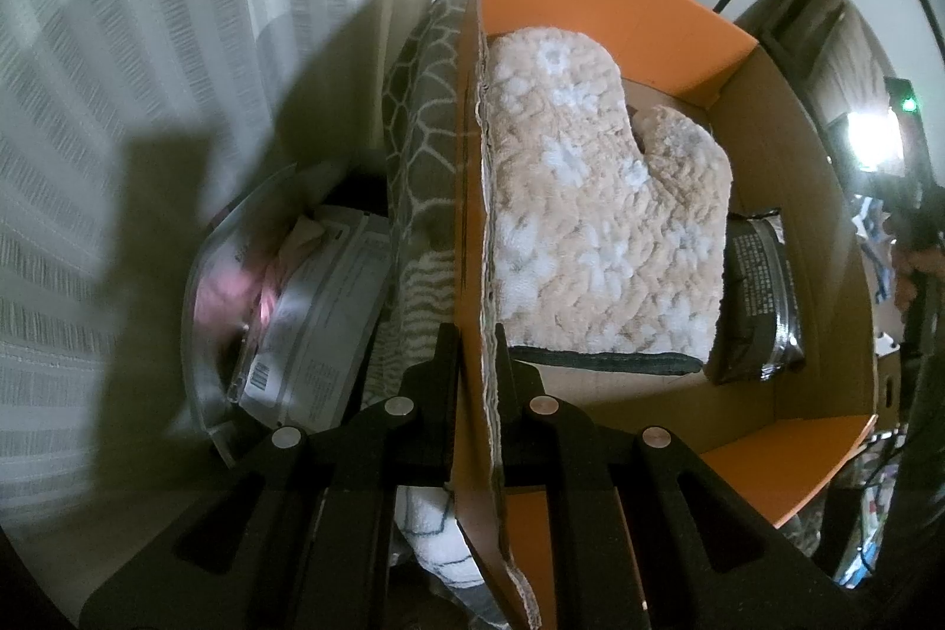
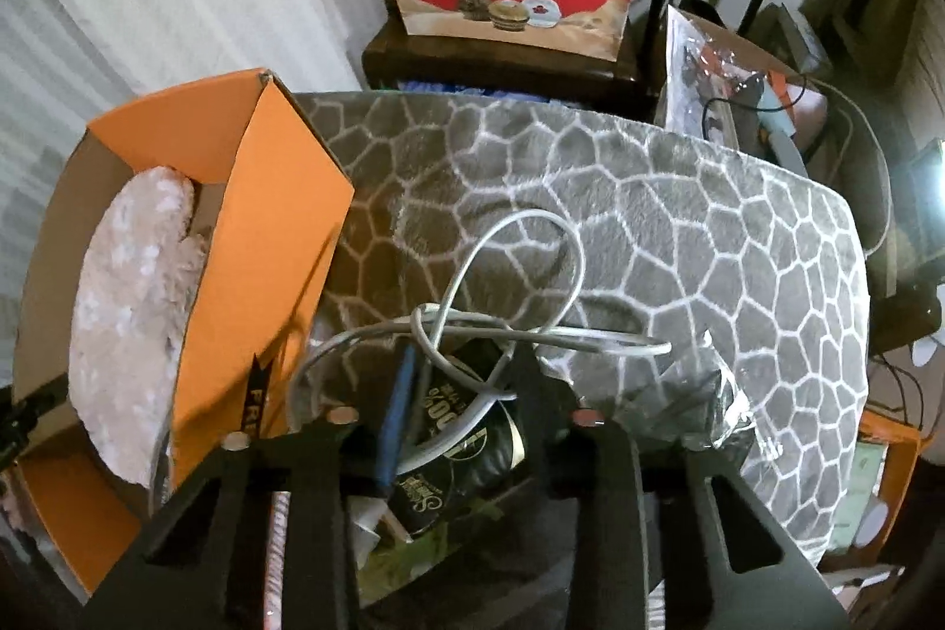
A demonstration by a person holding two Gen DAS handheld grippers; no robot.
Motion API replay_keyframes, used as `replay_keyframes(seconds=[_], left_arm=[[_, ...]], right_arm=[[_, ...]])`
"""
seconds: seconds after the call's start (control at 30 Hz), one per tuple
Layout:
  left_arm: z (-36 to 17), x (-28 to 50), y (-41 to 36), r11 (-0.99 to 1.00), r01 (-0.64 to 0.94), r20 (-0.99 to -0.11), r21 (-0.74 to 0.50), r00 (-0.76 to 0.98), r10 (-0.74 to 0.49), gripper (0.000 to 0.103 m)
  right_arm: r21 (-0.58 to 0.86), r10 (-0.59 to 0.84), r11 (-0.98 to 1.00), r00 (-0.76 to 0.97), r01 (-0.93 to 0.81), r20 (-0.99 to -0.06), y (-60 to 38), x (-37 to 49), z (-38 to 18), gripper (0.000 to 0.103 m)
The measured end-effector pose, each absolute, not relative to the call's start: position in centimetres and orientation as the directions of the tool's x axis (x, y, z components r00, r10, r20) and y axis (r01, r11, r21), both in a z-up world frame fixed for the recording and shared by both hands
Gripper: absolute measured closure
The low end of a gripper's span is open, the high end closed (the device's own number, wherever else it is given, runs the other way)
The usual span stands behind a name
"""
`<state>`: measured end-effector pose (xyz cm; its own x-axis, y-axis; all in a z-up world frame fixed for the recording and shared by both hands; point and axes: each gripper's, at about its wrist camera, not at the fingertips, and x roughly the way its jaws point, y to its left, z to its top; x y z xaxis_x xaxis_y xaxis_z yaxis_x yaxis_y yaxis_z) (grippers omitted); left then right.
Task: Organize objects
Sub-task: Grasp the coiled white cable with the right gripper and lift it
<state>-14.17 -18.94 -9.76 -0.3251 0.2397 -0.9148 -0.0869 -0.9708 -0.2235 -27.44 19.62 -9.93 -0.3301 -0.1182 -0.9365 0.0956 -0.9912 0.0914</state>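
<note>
While the box was held: the left gripper (image 1: 475, 358) had its fingers pinching the box (image 1: 785, 193) wall.
Box contents: mitt (image 1: 596, 222), half-hidden dark packet (image 1: 759, 293).
Right gripper (image 2: 449, 394): fingers spread around a cable (image 2: 520, 276) and a dark packet on the blanket (image 2: 709, 216), the packet's label partly hidden.

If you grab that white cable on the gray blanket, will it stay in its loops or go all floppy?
Probably floppy: the white cable lies in loose, tangled curves, so its loops would likely sag and trail. It looks thin and light. It may snag, since it crosses the right gripper.
</note>
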Motion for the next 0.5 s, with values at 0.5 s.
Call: replay_keyframes(seconds=[0.5], left_arm=[[-9.8,-14.2,-19.0,-0.971,-0.081,-0.915,-0.225,-0.325,0.239,0.096]], right_arm=[[0.124,-0.124,-0.992,-0.429,0.029,-0.895,21.8,-26.4,-6.5,0.096]])
